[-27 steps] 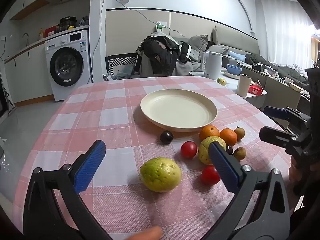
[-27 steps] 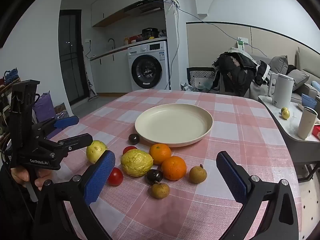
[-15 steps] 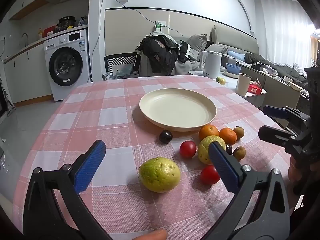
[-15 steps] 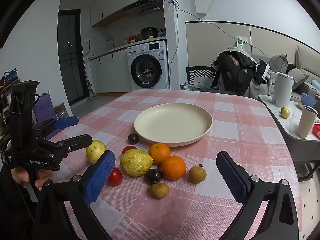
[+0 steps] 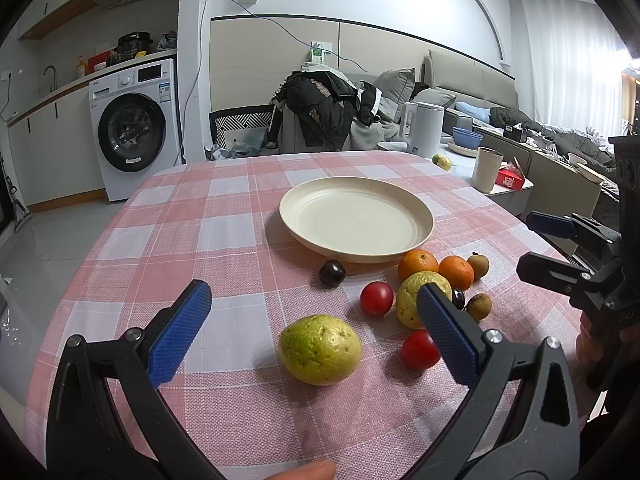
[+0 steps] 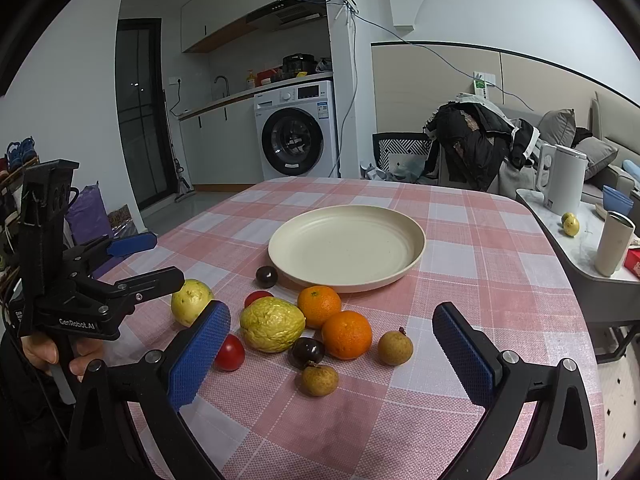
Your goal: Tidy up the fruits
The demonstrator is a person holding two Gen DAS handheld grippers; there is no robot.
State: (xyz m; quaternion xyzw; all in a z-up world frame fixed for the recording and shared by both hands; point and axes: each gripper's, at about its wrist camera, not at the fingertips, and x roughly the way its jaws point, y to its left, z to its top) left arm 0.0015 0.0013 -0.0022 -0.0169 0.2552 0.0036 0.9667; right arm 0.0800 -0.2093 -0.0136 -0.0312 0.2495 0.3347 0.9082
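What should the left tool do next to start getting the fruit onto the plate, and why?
Probably ease the left tool forward and down around the green guava. Its jaws stand wide open and empty, the guava lies right between them apart from the other fruit, and the plate is bare.

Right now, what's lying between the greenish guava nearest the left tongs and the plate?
In the left wrist view, one dark plum lies between guava and plate.

Both wrist views look down-forward from the near table edge (image 5: 120, 216), sharing plate (image 5: 356, 216) and fruits
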